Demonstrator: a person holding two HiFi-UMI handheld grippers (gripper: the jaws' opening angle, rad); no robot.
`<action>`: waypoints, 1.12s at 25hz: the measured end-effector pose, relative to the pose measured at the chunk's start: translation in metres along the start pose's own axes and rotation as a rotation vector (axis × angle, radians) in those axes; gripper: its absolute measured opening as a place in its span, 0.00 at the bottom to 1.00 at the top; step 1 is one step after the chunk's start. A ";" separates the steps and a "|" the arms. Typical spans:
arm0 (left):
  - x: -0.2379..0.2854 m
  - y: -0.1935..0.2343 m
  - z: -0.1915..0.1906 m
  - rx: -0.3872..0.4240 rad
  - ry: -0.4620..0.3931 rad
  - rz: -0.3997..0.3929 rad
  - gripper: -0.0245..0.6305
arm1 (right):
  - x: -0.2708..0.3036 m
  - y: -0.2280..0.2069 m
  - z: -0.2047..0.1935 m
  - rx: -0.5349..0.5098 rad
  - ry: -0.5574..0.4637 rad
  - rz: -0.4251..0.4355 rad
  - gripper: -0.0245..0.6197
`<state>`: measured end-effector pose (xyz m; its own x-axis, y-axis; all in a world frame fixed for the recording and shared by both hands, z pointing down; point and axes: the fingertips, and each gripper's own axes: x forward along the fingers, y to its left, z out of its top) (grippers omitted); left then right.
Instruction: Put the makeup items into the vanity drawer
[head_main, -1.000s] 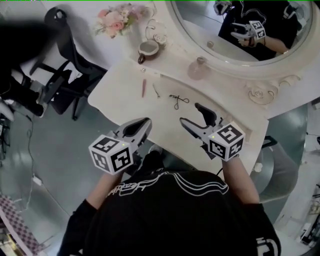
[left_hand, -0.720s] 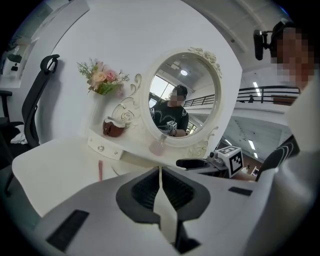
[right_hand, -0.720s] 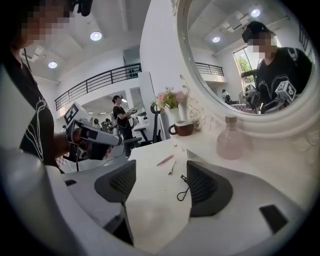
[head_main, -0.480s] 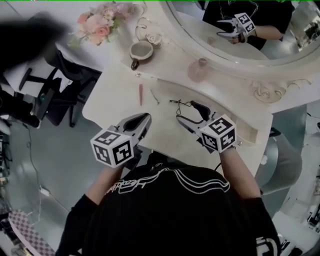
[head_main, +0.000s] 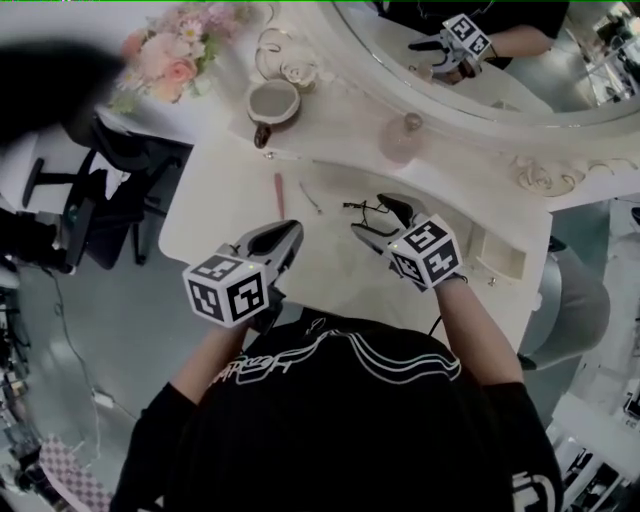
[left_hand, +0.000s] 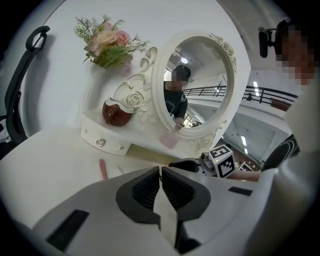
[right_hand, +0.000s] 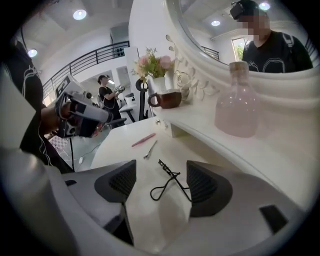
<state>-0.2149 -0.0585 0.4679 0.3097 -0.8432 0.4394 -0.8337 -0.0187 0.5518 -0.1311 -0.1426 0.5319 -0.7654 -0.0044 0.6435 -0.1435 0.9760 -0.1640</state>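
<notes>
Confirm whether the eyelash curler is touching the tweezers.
Apart. The head view shows bare tabletop between the eyelash curler and the tweezers; the right gripper view shows the same gap.

Oval mirror (head_main: 520, 85) sat in a carved white frame | white worktop (head_main: 215, 215) lay below the mirror | pink flowers (head_main: 160, 60) stood left of the mirror | black office chair (head_main: 100, 200) stood further left, on grey floor (head_main: 120, 330) | round ceiling lights (right_hand: 79, 14) shone above a dark railing (right_hand: 92, 55), left of the mirror

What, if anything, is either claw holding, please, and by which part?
Nothing is held: the left claw is shut empty; the right claw is open near the eyelash curler.
</notes>
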 end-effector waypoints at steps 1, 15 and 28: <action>0.002 0.003 0.001 0.002 0.005 -0.004 0.09 | 0.005 -0.004 -0.003 -0.013 0.018 -0.011 0.55; 0.010 0.037 0.021 0.001 0.023 -0.032 0.09 | 0.040 -0.022 -0.024 -0.012 0.164 -0.064 0.45; 0.022 0.046 0.027 0.016 0.056 -0.064 0.09 | 0.045 -0.023 -0.028 -0.031 0.200 -0.086 0.25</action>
<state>-0.2584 -0.0923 0.4836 0.3871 -0.8089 0.4424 -0.8186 -0.0808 0.5686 -0.1451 -0.1589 0.5855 -0.6108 -0.0480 0.7904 -0.1815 0.9801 -0.0807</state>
